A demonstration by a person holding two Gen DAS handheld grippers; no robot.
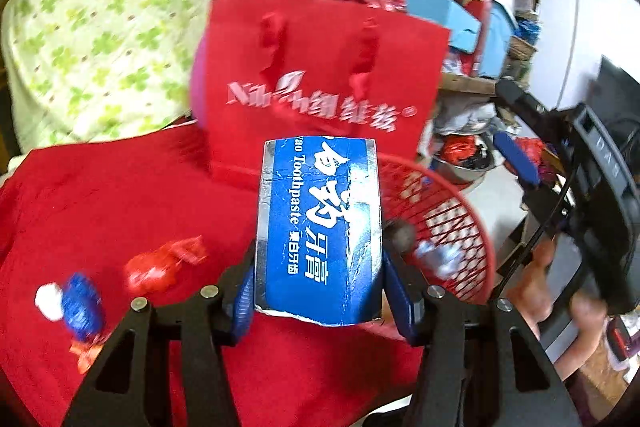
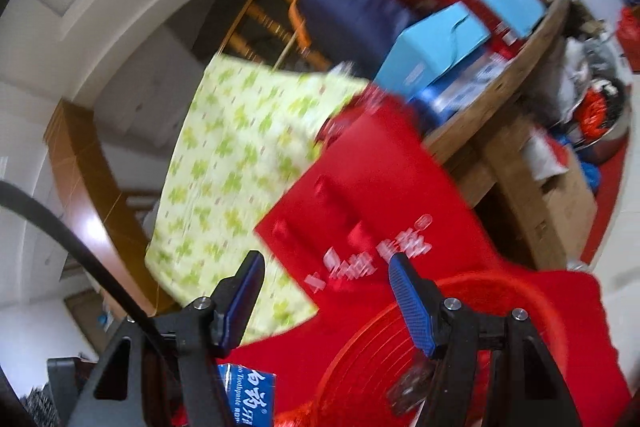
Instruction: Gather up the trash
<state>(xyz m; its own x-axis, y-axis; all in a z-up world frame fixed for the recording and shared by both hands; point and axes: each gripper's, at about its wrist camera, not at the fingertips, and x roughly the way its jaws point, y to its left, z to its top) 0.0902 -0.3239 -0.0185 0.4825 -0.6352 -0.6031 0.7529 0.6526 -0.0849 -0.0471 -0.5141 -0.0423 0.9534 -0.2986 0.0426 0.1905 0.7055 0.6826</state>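
- Left gripper (image 1: 318, 267) pinches the blue toothpaste box (image 1: 318, 227), raised just left of the red mesh basket (image 1: 452, 227).
- Right gripper (image 2: 326, 301) spread, empty, above the basket.
- Candy wrappers (image 1: 160, 265) lie left of it on the red cloth (image 1: 100, 195).

Glossy cardboard toothpaste box (image 1: 318, 227), red plastic basket (image 1: 452, 223)

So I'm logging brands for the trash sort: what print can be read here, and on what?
"ao Toothpaste", cut off at its start, beside large white Chinese characters: on the blue box held in the left gripper.
"Nih", then blurred letters and Chinese characters, ending in ®: white print on the red bag.
Embossed letters on the right gripper body: too blurred to read.
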